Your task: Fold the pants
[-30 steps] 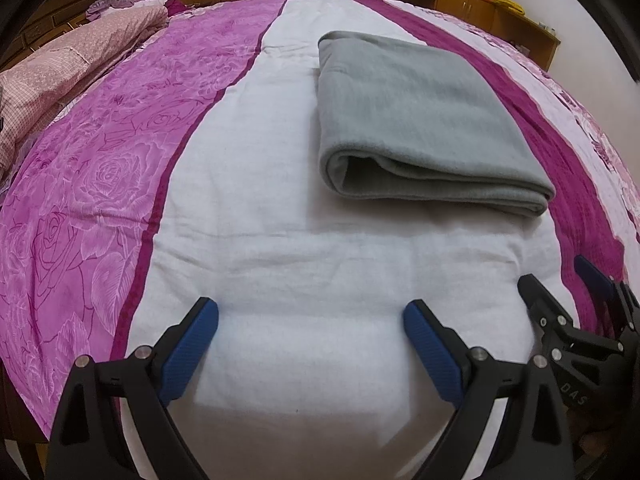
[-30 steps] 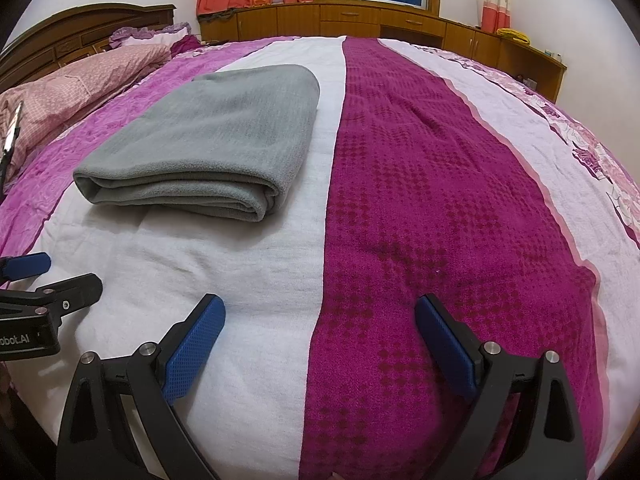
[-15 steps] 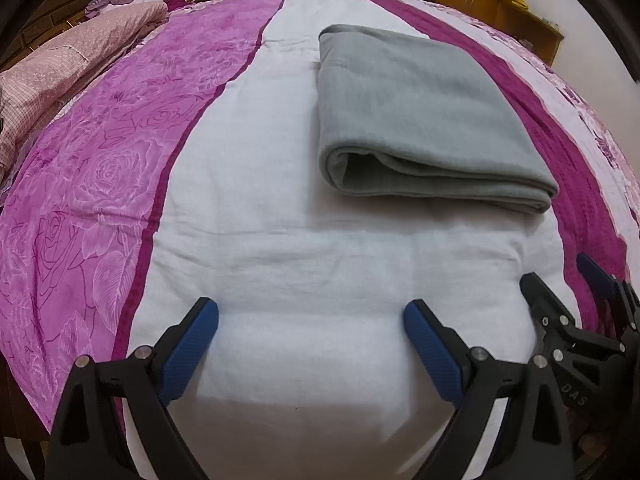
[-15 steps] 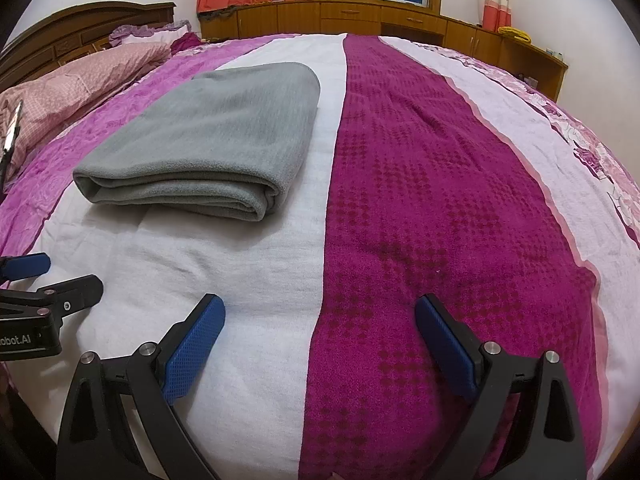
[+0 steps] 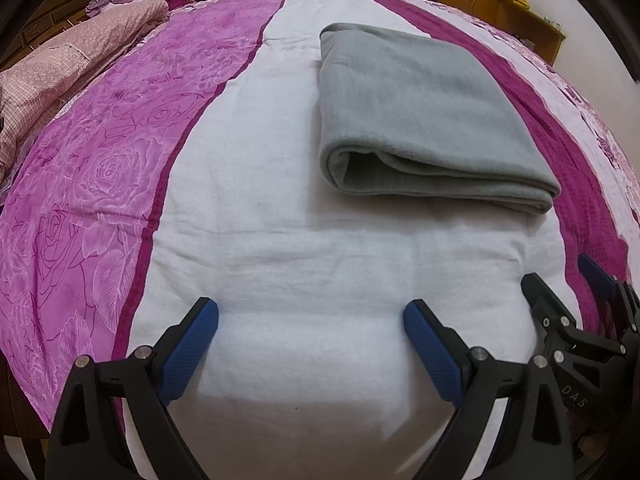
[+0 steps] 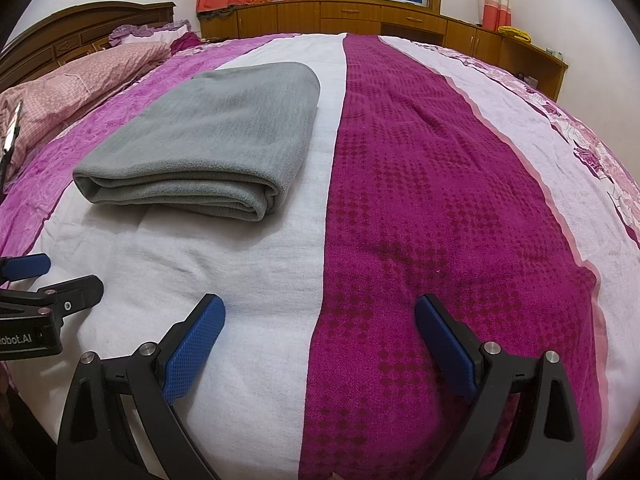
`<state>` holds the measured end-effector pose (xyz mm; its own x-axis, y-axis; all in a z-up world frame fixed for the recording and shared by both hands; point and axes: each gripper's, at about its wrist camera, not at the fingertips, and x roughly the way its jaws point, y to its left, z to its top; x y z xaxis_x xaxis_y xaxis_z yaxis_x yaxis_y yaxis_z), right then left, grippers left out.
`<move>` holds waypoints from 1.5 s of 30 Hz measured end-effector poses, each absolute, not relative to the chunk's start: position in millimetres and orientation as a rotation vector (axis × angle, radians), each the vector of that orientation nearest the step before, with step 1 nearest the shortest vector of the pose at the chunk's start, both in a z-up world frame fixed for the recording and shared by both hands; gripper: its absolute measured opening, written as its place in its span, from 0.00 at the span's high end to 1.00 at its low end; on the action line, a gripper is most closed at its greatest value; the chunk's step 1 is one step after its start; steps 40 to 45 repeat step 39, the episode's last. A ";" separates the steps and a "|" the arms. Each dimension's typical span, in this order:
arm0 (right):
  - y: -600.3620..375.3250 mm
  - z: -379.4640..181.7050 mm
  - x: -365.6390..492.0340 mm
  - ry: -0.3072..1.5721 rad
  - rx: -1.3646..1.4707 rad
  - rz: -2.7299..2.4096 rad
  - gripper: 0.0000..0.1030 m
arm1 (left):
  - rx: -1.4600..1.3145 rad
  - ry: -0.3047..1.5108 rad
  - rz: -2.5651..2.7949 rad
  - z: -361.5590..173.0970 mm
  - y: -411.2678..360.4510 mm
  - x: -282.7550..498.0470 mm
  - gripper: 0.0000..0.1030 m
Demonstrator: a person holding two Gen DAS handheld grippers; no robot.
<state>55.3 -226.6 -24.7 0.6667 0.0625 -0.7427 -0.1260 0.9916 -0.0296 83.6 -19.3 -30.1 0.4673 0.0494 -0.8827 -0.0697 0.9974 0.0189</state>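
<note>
Grey pants (image 5: 420,112) lie folded into a thick rectangle on the white stripe of the bed, their layered edge facing me; the right wrist view shows the same grey pants (image 6: 216,140) at upper left. My left gripper (image 5: 311,320) hovers open over the white stripe, well short of the pants, with nothing between its blue pads. My right gripper (image 6: 320,316) is open too, empty, above the border of the white and dark magenta stripes. Each gripper shows at the edge of the other's view: the right gripper (image 5: 568,292) and the left gripper (image 6: 36,276).
The bedspread (image 6: 420,184) has pink floral, white and dark magenta stripes. Pink pillows (image 6: 72,84) and a wooden headboard (image 6: 80,28) are at the left. Wooden cabinets (image 6: 360,16) run along the far wall under a curtained window.
Both views have tilted slightly, with the pants sitting a little lower in frame. The pants have not moved and both grippers stay open.
</note>
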 end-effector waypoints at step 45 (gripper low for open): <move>-226.8 -24.4 55.9 0.835 -0.082 0.107 0.10 | -0.031 1.081 0.063 -30.0 -17.8 84.0 0.06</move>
